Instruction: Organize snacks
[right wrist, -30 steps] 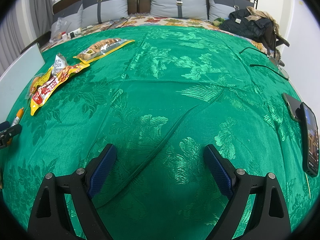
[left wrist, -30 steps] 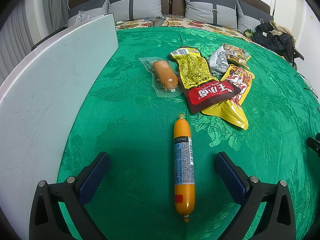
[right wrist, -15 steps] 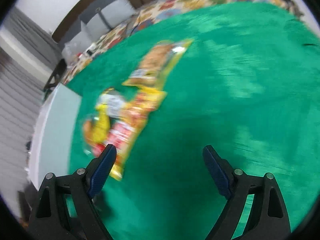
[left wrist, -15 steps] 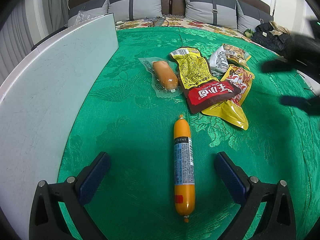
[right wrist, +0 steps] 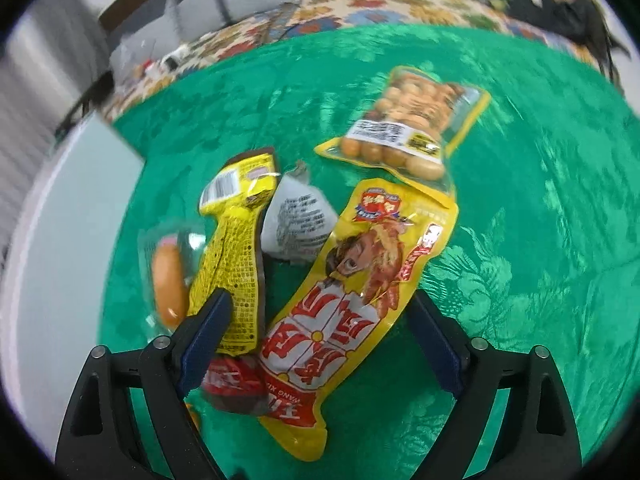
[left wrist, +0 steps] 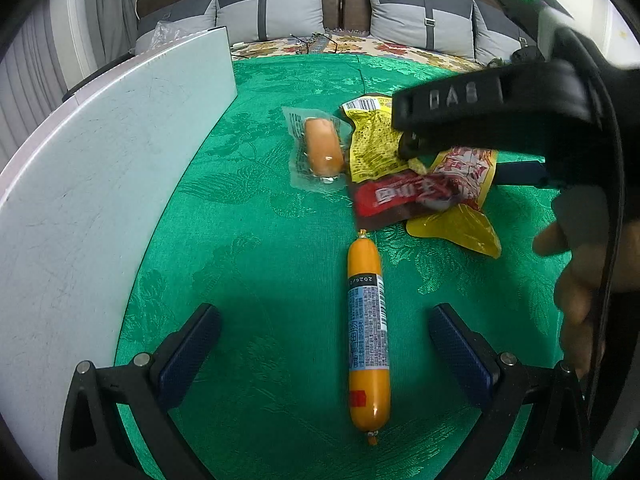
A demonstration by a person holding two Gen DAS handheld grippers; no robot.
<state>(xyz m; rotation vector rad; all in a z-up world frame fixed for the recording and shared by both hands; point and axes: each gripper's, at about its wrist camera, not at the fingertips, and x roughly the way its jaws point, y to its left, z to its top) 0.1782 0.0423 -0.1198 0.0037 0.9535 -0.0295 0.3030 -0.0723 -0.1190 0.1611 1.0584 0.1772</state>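
Snacks lie on a green cloth. A long orange sausage stick (left wrist: 367,336) lies between the open fingers of my left gripper (left wrist: 326,344), not gripped. Beyond it are a short sausage in clear wrap (left wrist: 322,150), a yellow-and-red pack (left wrist: 394,184) and a big yellow chicken-claw pack (right wrist: 352,304). My right gripper (right wrist: 320,340) is open and hovers over the pile, its fingers either side of the big yellow pack. It also shows in the left wrist view (left wrist: 516,120). A white pouch (right wrist: 298,220) and a pack of small sausages (right wrist: 412,124) lie farther back.
A white board (left wrist: 92,184) stands along the left edge of the cloth. Grey pillows (left wrist: 276,8) and a patterned bedspread (right wrist: 320,16) are at the back. Dark clothes (right wrist: 568,8) lie at the far right.
My right gripper has swung left from bare cloth to above the snack pile and now fills the right of the left wrist view. The left gripper has not moved.
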